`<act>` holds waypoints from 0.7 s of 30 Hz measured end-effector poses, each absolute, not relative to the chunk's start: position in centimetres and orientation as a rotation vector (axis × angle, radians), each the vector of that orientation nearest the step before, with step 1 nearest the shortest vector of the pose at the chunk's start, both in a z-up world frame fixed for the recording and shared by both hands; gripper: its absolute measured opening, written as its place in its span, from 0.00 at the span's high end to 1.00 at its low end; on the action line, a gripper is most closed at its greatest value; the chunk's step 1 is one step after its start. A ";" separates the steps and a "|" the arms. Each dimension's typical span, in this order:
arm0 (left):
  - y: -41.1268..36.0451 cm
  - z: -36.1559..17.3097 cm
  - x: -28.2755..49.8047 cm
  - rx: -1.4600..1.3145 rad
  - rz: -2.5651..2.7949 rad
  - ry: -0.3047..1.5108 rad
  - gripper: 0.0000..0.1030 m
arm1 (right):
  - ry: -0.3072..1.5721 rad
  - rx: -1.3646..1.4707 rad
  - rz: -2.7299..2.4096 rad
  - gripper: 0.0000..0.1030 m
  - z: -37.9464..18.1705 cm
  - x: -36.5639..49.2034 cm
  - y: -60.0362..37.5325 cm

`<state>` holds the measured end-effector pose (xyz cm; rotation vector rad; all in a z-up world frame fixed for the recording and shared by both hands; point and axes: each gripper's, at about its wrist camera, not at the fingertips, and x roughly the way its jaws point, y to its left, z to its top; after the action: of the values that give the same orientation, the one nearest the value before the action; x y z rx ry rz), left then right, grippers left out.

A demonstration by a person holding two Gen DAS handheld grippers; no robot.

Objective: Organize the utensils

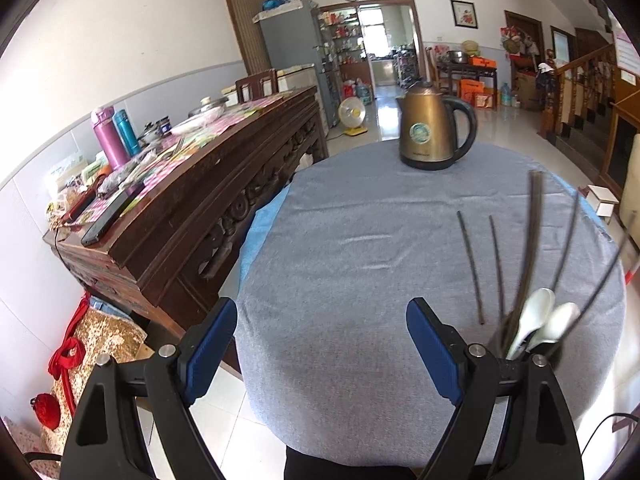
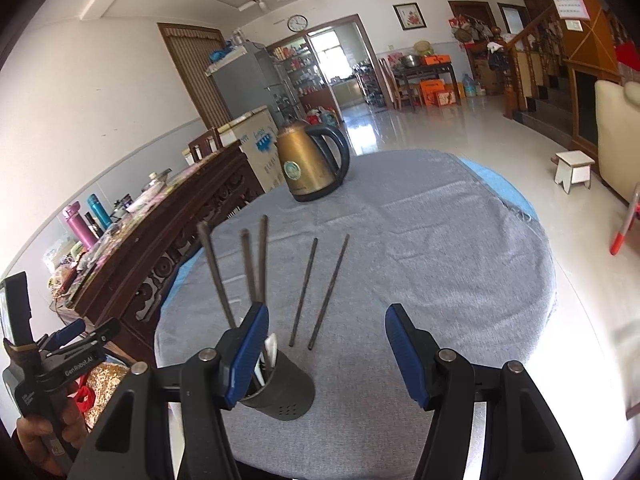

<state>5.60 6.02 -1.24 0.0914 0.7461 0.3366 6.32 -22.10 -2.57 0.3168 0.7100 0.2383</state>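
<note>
Two dark chopsticks point(image 2: 320, 292) lie side by side on the grey tablecloth point(image 2: 440, 260); they also show in the left wrist view point(image 1: 484, 268). A dark utensil cup point(image 2: 280, 388) stands near the table's front edge, holding several chopsticks point(image 2: 248, 268) and white spoons point(image 2: 270, 350). In the left wrist view the spoons point(image 1: 540, 320) and chopsticks point(image 1: 532, 240) rise just right of my right fingertip. My left gripper point(image 1: 320, 352) is open and empty over the table's near left edge. My right gripper point(image 2: 324, 356) is open and empty, just behind the loose chopsticks, its left finger point(image 2: 248, 352) in front of the cup.
A gold electric kettle point(image 1: 434, 128) stands at the table's far side. A long carved wooden sideboard point(image 1: 192, 200) with bottles and clutter runs along the left. My left gripper also shows at the right wrist view's left edge point(image 2: 60, 360). A small white stool point(image 2: 574, 168) stands on the tiled floor.
</note>
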 end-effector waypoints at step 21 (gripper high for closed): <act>18.6 -4.4 10.1 -0.039 0.699 0.750 0.16 | 0.905 0.317 0.157 0.38 -9.4 14.6 -21.1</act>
<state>10.13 18.59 -4.35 -0.0388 0.7497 0.6988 14.61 -21.14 -9.37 0.3171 0.9049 0.1574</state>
